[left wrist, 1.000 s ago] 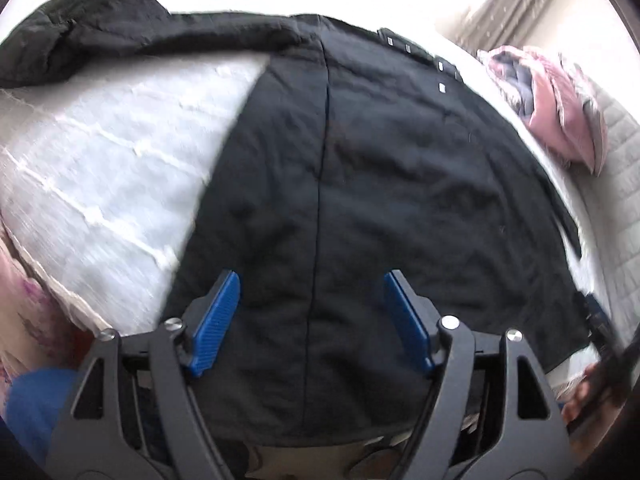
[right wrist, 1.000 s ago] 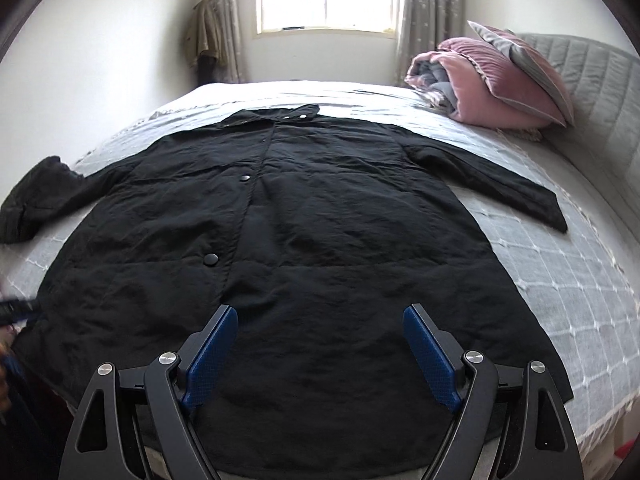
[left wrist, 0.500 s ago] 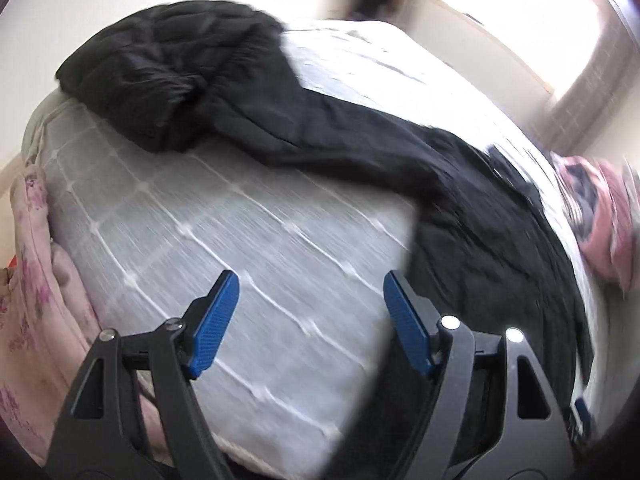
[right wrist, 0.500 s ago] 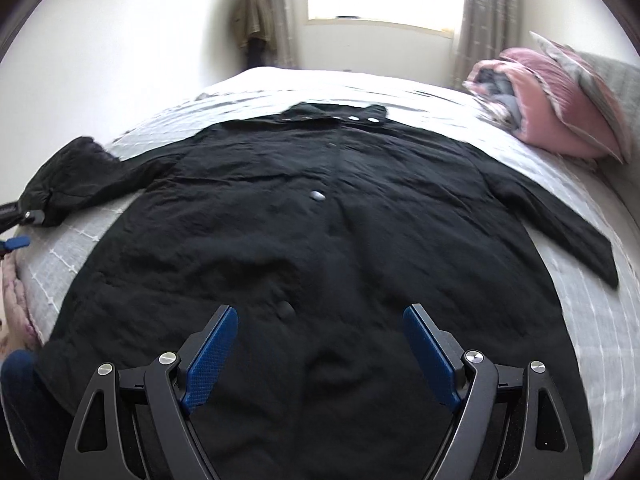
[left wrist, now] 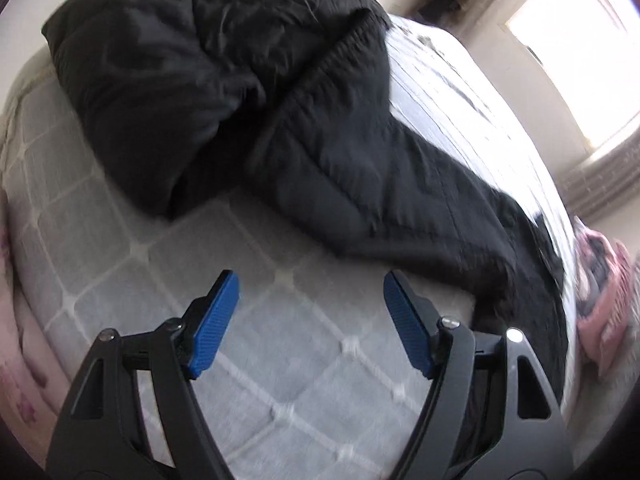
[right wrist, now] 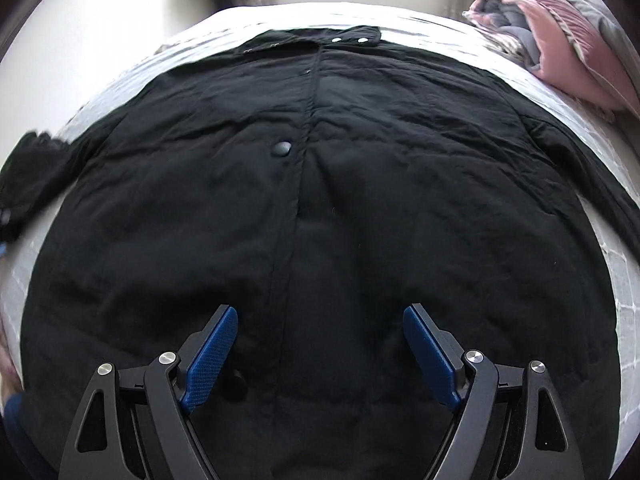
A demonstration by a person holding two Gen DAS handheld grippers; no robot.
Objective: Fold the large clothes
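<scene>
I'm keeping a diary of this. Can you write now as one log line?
long black padded coat: flat on grey quilted bed | left claw: open, over bed near bunched sleeve | right claw: open, over hem

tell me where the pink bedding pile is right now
In the right wrist view the pink bedding pile sits at the upper right, on the bed just beyond the black coat's sleeve, near the curtains.
</scene>
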